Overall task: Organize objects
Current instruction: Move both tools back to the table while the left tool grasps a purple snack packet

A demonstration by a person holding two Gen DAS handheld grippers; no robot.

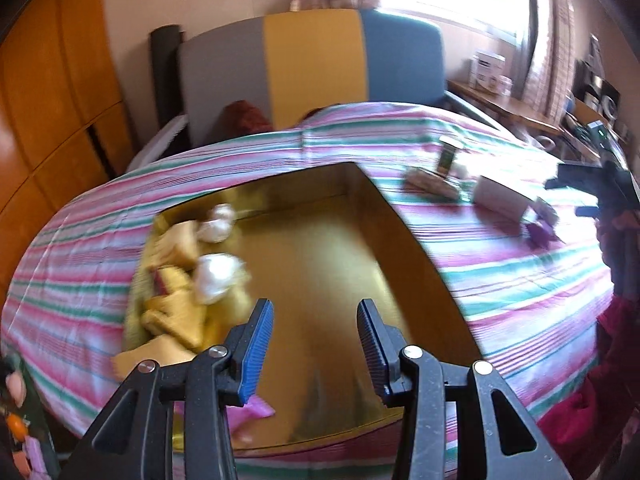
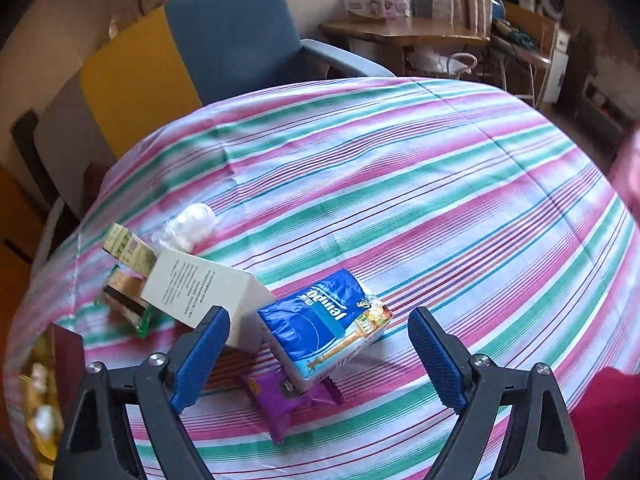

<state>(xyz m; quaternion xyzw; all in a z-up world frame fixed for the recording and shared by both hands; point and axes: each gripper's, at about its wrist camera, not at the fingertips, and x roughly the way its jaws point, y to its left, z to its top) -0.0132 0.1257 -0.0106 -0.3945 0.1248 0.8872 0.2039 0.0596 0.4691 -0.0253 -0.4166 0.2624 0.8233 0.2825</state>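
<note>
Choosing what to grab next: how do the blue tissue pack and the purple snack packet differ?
The blue tissue pack is bulky and box-shaped; the purple snack packet is smaller, flat and crinkled. The tissue pack lies partly on top of the snack packet, which rests on the striped cloth. Both sit between the right tongs' open jaws.

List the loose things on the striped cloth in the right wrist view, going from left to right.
Green packet → white box → purple snack wrapper → blue tissue pack. The small green carton and the clear plastic bag overlap the box's span, so I leave them out.
</note>
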